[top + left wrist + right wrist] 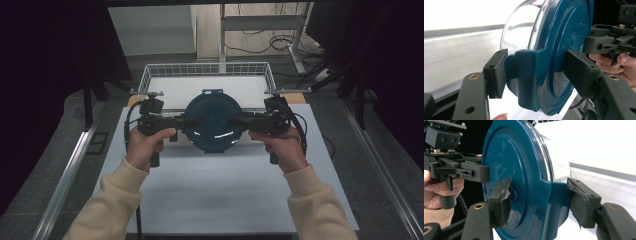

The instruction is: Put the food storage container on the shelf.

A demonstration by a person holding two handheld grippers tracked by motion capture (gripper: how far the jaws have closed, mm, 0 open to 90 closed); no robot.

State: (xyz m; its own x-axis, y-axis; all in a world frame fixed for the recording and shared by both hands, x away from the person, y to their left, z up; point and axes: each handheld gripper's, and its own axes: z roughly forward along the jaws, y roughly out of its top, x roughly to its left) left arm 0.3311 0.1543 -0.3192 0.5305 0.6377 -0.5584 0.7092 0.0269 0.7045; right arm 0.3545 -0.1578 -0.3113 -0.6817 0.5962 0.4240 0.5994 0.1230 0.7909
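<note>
A round glass container with a dark teal lid [215, 107] hangs in the air over the table, level with the basket's front edge. My left gripper [192, 121] clamps its left edge and my right gripper [237, 121] its right edge. In the left gripper view the pads [496, 72] squeeze a teal side latch [529, 77], lid [569, 32] on the right, clear glass [524, 27] on the left. In the right gripper view, worn pads [579, 202] grip the opposite latch [556, 195], and the other gripper [469, 171] shows across the lid [509, 157].
A white wire basket [207, 69] stands at the far end of the white table top [215, 190], just behind the lifted container. Dark curtains flank both sides. A desk frame and loose cables [280, 42] lie on the floor beyond.
</note>
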